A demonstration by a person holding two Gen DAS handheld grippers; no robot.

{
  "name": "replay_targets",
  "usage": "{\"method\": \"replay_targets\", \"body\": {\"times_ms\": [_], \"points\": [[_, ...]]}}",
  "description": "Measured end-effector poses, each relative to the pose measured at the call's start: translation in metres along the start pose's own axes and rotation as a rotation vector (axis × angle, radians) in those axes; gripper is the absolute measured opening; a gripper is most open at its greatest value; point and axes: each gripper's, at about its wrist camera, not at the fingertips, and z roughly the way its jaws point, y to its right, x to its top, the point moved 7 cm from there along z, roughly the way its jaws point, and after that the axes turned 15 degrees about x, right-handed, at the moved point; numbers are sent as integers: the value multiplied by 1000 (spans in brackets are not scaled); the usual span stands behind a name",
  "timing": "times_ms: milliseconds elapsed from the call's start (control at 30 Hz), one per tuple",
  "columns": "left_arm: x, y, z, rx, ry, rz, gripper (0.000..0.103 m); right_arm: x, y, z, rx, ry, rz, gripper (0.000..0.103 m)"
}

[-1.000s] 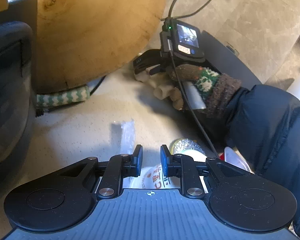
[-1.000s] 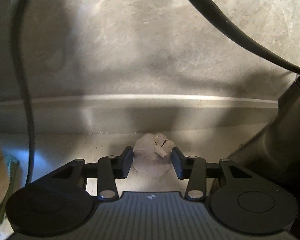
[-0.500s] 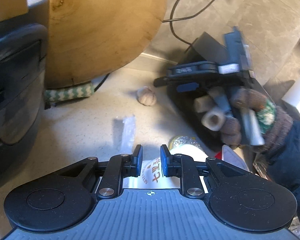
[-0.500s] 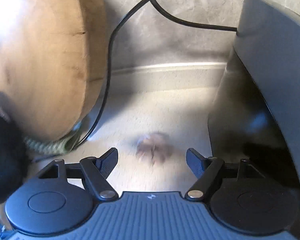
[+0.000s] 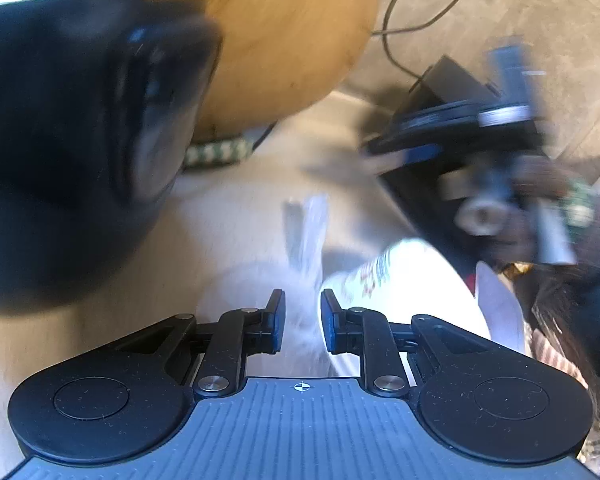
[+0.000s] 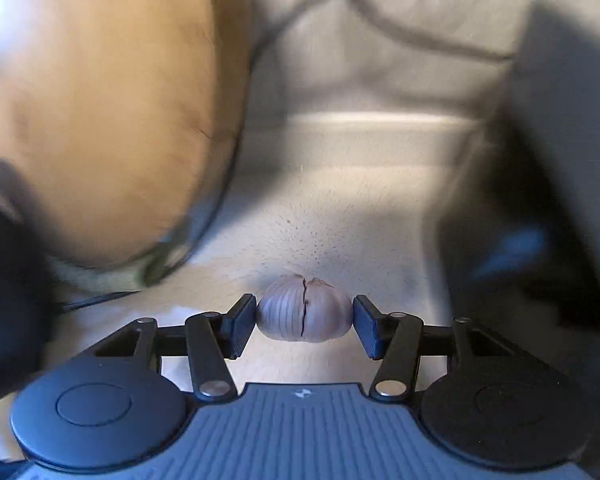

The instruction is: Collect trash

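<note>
In the right wrist view a purplish garlic bulb (image 6: 304,307) with a split skin sits between the fingers of my right gripper (image 6: 304,322). The pads touch its sides and hold it above the beige counter (image 6: 340,216). In the left wrist view my left gripper (image 5: 302,320) is nearly shut on the edge of a clear plastic bag (image 5: 308,240), blurred by motion. A white printed paper cup (image 5: 396,280) lies just right of its fingers. The right gripper (image 5: 380,152) shows at upper right in a gloved hand.
A round wooden board (image 5: 284,32) leans against the wall, also in the right wrist view (image 6: 100,100). A black appliance (image 5: 68,140) fills the left side. A dark grey box (image 6: 560,160) stands at right. Black cables (image 5: 396,40) hang on the wall. Wrappers (image 5: 548,344) lie at right.
My right gripper has closed from wide open onto the garlic bulb and lifted it. My left gripper has moved forward and left, and the view is blurred.
</note>
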Motion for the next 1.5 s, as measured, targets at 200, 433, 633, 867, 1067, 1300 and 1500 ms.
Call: {"method": "replay_targets", "body": {"times_ms": [200, 433, 633, 867, 1067, 1300, 1500], "points": [[-40, 17, -16, 19, -68, 124, 22, -76, -17, -116, 11, 140, 79, 53], [-86, 68, -39, 6, -63, 272, 22, -201, -19, -166, -16, 200, 219, 53], [-123, 84, -45, 126, -45, 395, 24, -267, -50, -165, -7, 238, 112, 53], [-121, 57, -55, 259, -46, 350, 24, -294, -89, -150, 86, 254, 77, 53], [-109, 44, -65, 188, -45, 307, 24, -294, -122, -118, 82, 267, 86, 53], [-105, 32, -85, 41, -19, 353, 24, -305, -148, -123, -16, 299, 70, 67], [-102, 64, -86, -71, -9, 402, 24, -322, -142, -158, -143, 351, 81, 71]]}}
